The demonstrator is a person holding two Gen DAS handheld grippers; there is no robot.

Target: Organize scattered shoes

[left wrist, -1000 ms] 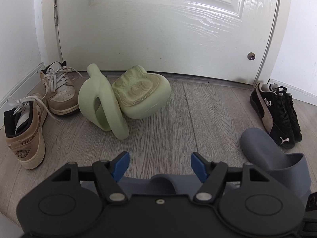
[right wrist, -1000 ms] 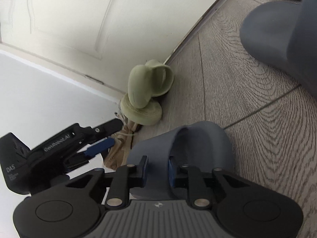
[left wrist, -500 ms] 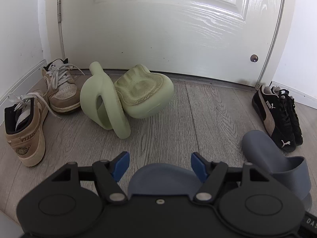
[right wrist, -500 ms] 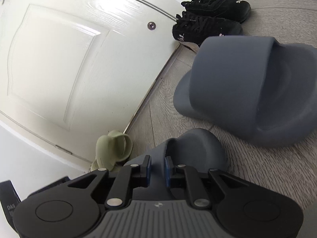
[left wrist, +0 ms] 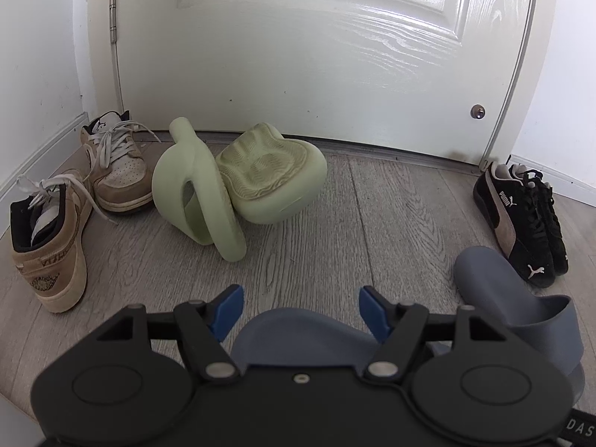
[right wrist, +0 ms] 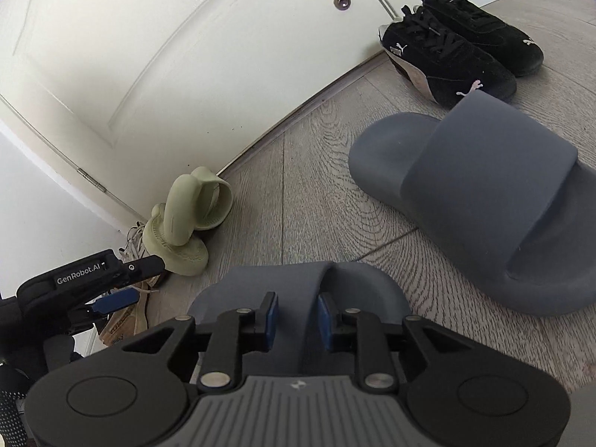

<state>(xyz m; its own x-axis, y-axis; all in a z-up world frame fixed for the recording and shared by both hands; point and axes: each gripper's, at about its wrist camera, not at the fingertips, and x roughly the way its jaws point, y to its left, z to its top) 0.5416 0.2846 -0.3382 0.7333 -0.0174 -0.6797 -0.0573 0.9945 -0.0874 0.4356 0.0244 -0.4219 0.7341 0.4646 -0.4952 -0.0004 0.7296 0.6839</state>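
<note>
Landmark: door.

Right hand-held gripper: jaws narrow and opening; strap of the near grey slide sits between the pads, with gaps showing, so nothing is gripped.

Left hand-held gripper: jaws wide apart, nothing held, toe of that slide below them.

Second grey slide flat on the floor, just right of the first.

Black trainers paired by the door's right jamb.

Green slides tumbled together at the door's foot, one on edge, one sole-up.

Tan sneakers apart, left of the door by the hinge.
</note>
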